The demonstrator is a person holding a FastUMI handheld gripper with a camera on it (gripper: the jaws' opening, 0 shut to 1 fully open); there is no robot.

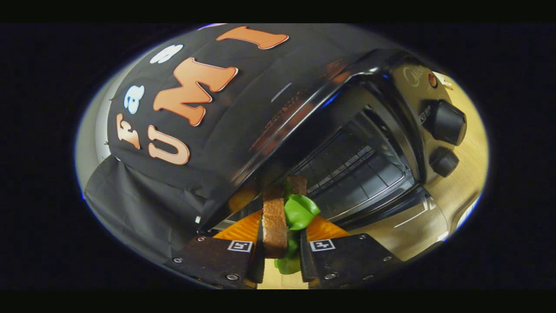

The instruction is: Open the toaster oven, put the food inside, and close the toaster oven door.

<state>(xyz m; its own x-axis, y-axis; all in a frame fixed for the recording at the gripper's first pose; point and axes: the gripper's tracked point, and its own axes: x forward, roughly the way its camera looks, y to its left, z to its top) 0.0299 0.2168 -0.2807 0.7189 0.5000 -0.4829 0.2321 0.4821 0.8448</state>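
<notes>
My gripper (pixel 281 226) is shut on a toy sandwich (pixel 275 221), brown bread slices with green lettuce (pixel 299 211) sticking out to the right. The sandwich stands on edge between the two fingers and reaches ahead of them. Just beyond it is the black toaster oven (pixel 347 143), seen tilted. Its door (pixel 408 221) hangs open and down, and the wire rack (pixel 347 169) shows inside the dark cavity. The sandwich's far end is at the mouth of the cavity, over the near part of the rack.
Two black knobs (pixel 445 121) and a small red lamp (pixel 431 80) sit on the oven's control panel, right of the cavity. The oven rests on a light wooden table (pixel 471 161). Black cloth (pixel 143 195) hangs behind and left of the oven.
</notes>
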